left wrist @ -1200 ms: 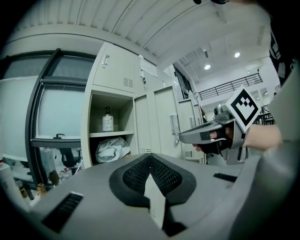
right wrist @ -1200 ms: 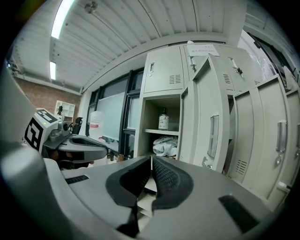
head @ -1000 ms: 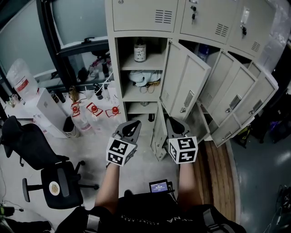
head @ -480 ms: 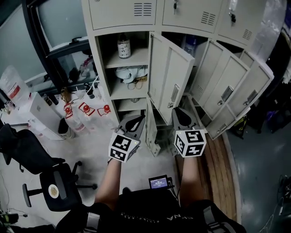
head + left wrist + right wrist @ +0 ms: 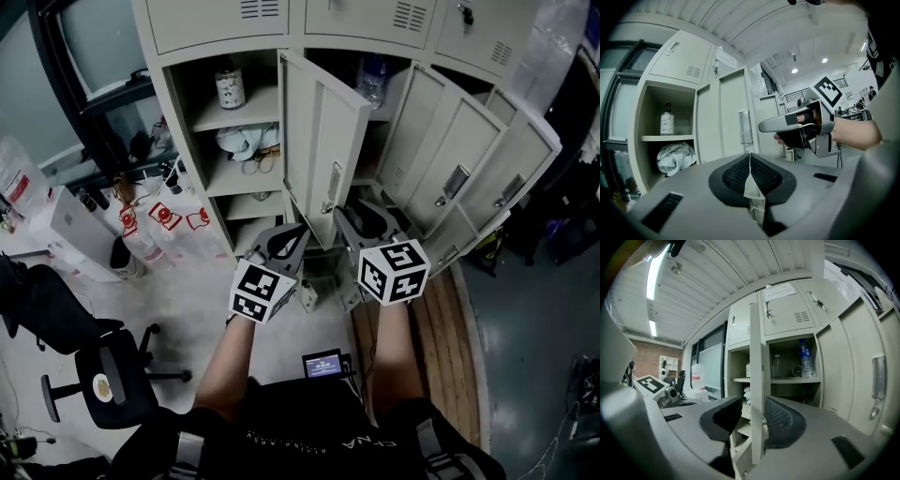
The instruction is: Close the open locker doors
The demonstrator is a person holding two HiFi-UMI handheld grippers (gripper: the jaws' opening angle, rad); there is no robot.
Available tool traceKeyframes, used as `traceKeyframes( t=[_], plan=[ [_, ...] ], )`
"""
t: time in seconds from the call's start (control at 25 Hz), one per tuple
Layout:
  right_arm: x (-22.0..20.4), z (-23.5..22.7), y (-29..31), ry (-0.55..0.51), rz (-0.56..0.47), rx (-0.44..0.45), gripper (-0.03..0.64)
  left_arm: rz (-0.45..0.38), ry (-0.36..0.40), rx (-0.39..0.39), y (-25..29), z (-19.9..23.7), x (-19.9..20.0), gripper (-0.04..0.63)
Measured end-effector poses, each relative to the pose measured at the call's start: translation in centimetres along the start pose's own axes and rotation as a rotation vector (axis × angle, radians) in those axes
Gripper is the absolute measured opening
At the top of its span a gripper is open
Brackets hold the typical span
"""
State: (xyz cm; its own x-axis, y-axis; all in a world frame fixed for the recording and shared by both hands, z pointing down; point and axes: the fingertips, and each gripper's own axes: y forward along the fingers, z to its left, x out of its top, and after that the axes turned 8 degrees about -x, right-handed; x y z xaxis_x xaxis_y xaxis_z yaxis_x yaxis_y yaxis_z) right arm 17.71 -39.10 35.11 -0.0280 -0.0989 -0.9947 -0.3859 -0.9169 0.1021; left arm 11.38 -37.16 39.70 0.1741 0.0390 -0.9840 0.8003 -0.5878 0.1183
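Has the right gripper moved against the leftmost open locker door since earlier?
Yes. The right gripper has come forward to the leftmost open locker door; its jaws have just been opening, with the door's edge between them.

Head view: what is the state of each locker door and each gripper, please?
Left column door: open, swung outward.
Doors further right: open.
Top row doors: shut.
Left gripper: shut, empty.
Right gripper: jaws just opened; door edge between them, not clamped.
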Motion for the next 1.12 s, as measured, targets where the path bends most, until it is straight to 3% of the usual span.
traceKeyframes(
  t=[0.68, 1.12],
  plan=[
    [0.1, 0.0, 1.8, 0.002, -0.012, -0.020, 0.127, 0.020, -0.001, 0.029, -0.2, 0.6, -0.5, 0.021],
    [0.1, 1.3, 1.7, 0.024, 0.006, 0.039, 0.107, 0.035, 0.003, 0.082, 0.2, -0.3, -0.3, 0.021]
  ],
)
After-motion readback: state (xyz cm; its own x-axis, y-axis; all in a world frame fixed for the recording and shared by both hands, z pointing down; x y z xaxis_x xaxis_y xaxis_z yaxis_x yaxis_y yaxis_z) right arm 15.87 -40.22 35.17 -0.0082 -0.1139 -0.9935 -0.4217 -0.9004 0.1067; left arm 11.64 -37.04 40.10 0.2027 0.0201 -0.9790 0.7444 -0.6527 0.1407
